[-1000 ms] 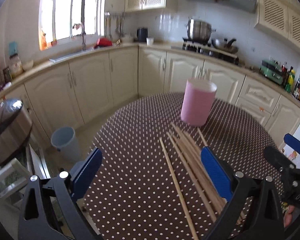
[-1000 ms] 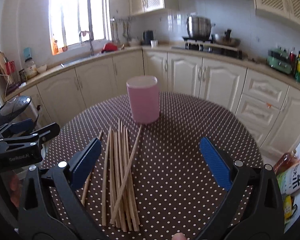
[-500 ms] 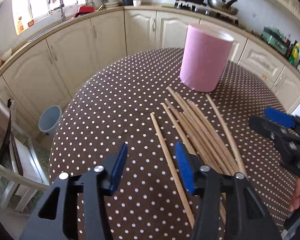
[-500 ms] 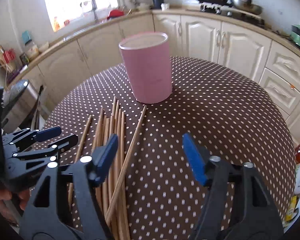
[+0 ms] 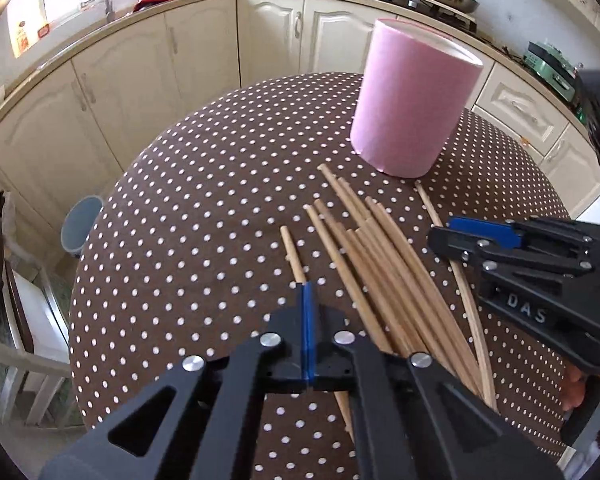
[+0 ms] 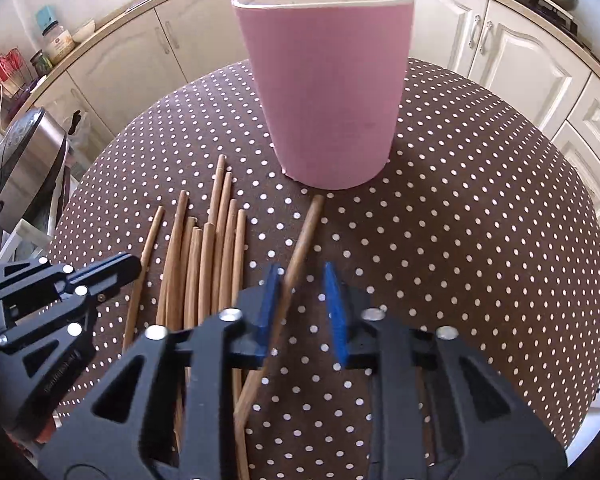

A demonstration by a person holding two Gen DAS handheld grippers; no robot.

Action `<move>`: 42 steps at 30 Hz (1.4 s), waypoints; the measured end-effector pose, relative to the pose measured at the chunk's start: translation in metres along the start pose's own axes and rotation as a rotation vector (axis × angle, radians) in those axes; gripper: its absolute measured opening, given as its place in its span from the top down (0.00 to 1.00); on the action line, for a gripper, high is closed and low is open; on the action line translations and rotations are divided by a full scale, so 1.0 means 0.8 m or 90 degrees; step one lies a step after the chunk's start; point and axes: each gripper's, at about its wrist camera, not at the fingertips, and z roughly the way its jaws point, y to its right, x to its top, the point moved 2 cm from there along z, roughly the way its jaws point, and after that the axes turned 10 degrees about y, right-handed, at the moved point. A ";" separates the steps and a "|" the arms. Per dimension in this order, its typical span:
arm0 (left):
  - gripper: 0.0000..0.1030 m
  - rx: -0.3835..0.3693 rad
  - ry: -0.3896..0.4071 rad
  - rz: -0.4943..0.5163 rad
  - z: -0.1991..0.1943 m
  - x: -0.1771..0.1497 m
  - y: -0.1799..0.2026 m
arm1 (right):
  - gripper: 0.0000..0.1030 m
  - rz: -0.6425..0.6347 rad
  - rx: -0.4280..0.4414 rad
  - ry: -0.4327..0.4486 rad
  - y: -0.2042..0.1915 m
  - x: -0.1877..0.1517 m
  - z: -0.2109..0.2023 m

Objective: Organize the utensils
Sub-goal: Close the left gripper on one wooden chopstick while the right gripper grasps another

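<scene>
Barely started, by the look of it: every wooden chopstick in view lies flat on the polka-dot counter just in front of the pink cylindrical holder, and what little of the holder's inside shows past its rim is bare. All the sorting is still to do.

Its jaws having just been closing, the left gripper now has its blue pads pressed together on the lone chopstick that lies furthest from the holder's base on the bundle's left; the stick runs in under the pads and out below them, so I judge it pinched. The right gripper has also just been closing, but a gap remains: the single chopstick whose tip almost reaches the holder sits between the pads, against the left one, while the right pad stands clear of it.

Both gripper bodies cover the near ends of the chopsticks. Most of the holder's inside is out of sight, and the bundle overlaps too much for a sure count.
</scene>
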 end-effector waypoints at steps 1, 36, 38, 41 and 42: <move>0.99 -0.008 0.001 -0.002 0.002 0.002 0.002 | 0.89 -0.001 0.000 -0.001 0.000 0.001 0.002; 0.99 -0.025 -0.092 -0.081 0.023 0.028 0.002 | 0.94 0.063 0.120 0.049 0.009 -0.005 -0.063; 0.99 -0.016 -0.096 -0.073 0.026 0.031 0.003 | 0.94 0.063 0.119 0.047 0.008 -0.006 -0.059; 0.99 -0.025 -0.089 -0.083 0.025 0.029 0.001 | 0.94 0.067 0.121 0.045 0.010 -0.005 -0.054; 0.99 -0.031 -0.086 -0.084 0.025 0.030 0.002 | 0.94 0.067 0.122 0.044 0.011 -0.006 -0.053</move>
